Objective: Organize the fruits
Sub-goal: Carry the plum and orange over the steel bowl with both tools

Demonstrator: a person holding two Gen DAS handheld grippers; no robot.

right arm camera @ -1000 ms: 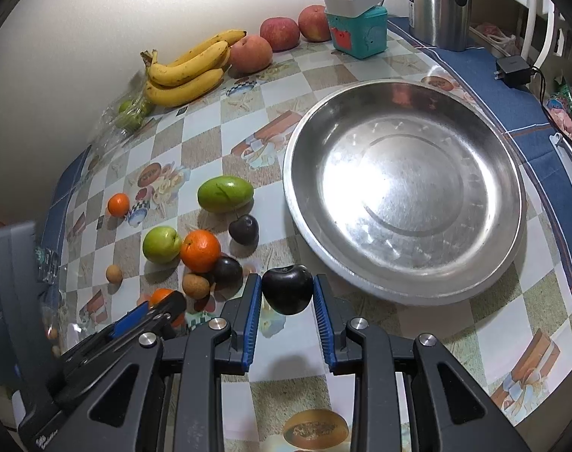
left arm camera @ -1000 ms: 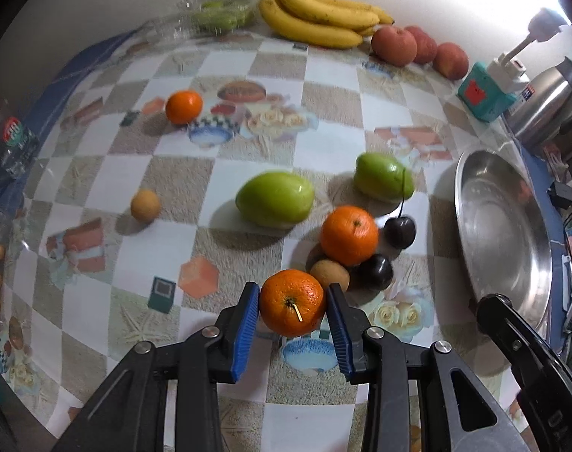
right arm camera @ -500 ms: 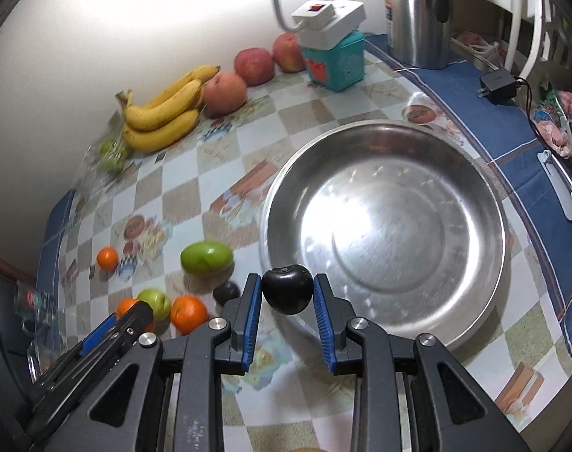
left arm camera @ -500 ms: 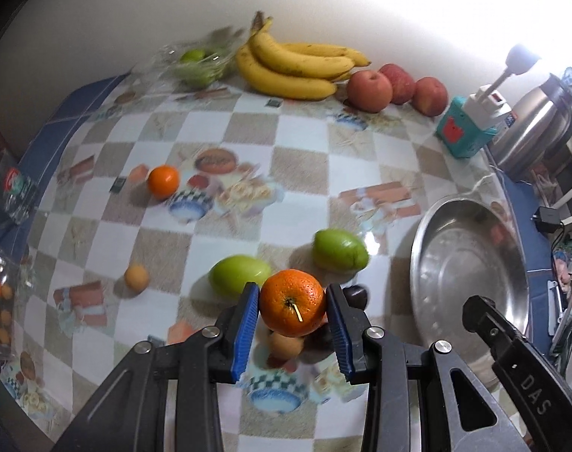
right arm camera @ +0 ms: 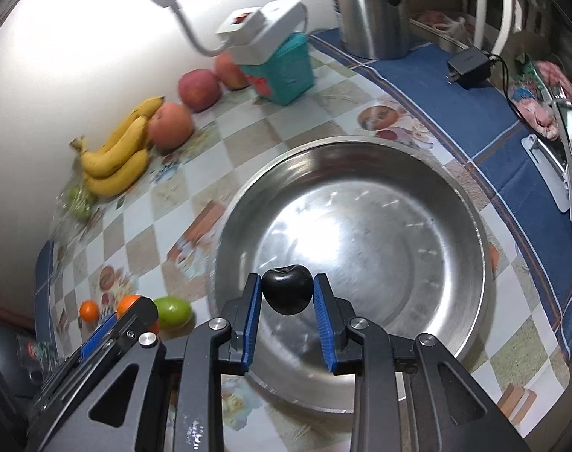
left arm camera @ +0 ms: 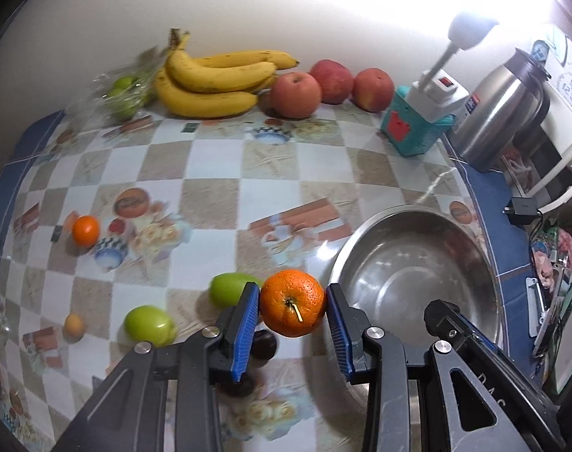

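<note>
My left gripper (left arm camera: 292,309) is shut on an orange (left arm camera: 292,308), held in the air just left of the steel bowl (left arm camera: 470,241). My right gripper (right arm camera: 286,294) is shut on a dark plum (right arm camera: 286,289) above the near left part of the steel bowl (right arm camera: 455,203), which holds nothing. On the checked tablecloth lie two green fruits (left arm camera: 148,324) (left arm camera: 227,288), a small orange (left arm camera: 85,230), a small tan fruit (left arm camera: 73,326) and dark plums (left arm camera: 264,343) partly hidden under my left gripper. The left gripper also shows at the lower left of the right wrist view.
Bananas (left arm camera: 210,83), three red apples (left arm camera: 296,94) and a bag of green fruits (left arm camera: 122,92) line the back wall. A teal box with a white lamp (left arm camera: 417,120) and a steel kettle (left arm camera: 508,109) stand at the back right. A charger (right arm camera: 468,66) lies on the blue cloth.
Both grippers have carried their fruit to the right toward the bowl. The plum has gone from over the cloth to over the bowl's inside. The orange has risen away from the fruit cluster.
</note>
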